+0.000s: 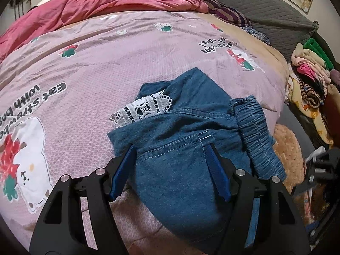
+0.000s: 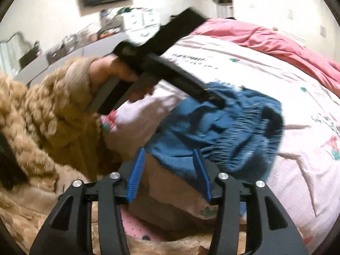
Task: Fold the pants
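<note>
1. Left tongs point(image 1: 171, 146): blue-padded jaws spread apart, hovering over the pocket seam of the pants point(image 1: 180, 148) and gripping nothing.
2. Right tongs point(image 2: 170, 153): jaws likewise spread apart, poised at the near edge of the pants with nothing between them; this view is motion-blurred.
3. Pants: blue denim, lying bunched and partly folded on the bedspread point(image 1: 95, 68) near the bed's edge, with the gathered elastic waistband point(image 1: 255, 131) on their right side.
4. White lace trim point(image 1: 144, 108): protrudes from under a denim fold.
5. Left hand point(image 2: 110, 74): grasps the handle of the left tongs; a fuzzy tan sleeve point(image 2: 53, 106) covers the arm.
6. Pink quilt point(image 1: 106, 4): heaped at the far side of the bed.
7. Clothes pile point(image 1: 310, 78): lies well apart, to the right.
</note>
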Available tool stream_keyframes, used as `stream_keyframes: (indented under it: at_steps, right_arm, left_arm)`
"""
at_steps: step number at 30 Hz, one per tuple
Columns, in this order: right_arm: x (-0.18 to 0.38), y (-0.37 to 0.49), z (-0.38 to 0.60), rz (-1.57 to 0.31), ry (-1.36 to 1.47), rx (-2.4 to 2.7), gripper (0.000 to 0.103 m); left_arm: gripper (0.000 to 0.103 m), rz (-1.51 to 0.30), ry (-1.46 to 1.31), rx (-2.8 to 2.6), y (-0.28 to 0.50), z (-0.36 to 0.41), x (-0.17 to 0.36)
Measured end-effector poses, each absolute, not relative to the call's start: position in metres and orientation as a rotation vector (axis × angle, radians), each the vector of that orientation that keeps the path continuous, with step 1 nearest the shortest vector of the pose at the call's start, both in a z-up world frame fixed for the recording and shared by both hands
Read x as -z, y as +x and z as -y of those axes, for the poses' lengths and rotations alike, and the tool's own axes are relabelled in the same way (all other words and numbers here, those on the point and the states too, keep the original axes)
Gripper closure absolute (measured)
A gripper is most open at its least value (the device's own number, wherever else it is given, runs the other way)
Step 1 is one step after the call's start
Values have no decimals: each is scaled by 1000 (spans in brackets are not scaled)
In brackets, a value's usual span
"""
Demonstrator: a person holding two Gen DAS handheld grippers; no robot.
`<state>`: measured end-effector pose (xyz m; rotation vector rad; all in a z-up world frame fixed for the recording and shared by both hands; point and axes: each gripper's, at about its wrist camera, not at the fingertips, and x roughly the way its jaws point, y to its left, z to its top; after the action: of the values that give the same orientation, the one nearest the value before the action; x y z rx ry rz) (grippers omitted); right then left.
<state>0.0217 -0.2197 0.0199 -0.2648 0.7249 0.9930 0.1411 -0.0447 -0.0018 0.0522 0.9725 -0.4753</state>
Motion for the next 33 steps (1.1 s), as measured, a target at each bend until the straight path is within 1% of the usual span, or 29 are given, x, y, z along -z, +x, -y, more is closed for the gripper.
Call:
stream_keyframes:
  at_steps: [1,3,5,6,8,18,24,29,32,33]
  right_arm:
    - [-21,24,223,-724,-250,-981,50]
    - [-25,29,231,-716,-217,-939,42]
    - [-26,34,238,-716,-189,-900,39]
    - [-27,37,243,-717,-172,-880,34]
    - [-22,44,246,-717,-155,-833,28]
    - [-17,84,281,-749,-40,-613,27]
    - [-8,104,287,-790,1,-570,28]
    - [4,120,287,-839,47,-576,28]
    - [10,126,286,-871,69,-591,36]
    - [12,127,286,-879,76,-597,37]
  left_arm:
    - [43,-969,50,473,141,44,1]
    - [43,-958,36,472,139,43,-2]
    - [43,-947,20,473,138,41,-5]
    - [43,-940,6,468,137,38,-7]
    - [41,-929,-16,462,133,35,-10]
    - [36,-878,-132,384,106,1,-18]
    - [34,-887,-183,387,96,-7,-13]
    - [33,-930,-247,430,97,-4,-3]
    - [33,-957,-261,430,98,0,5]
    - [33,-961,-261,430,98,1,6]
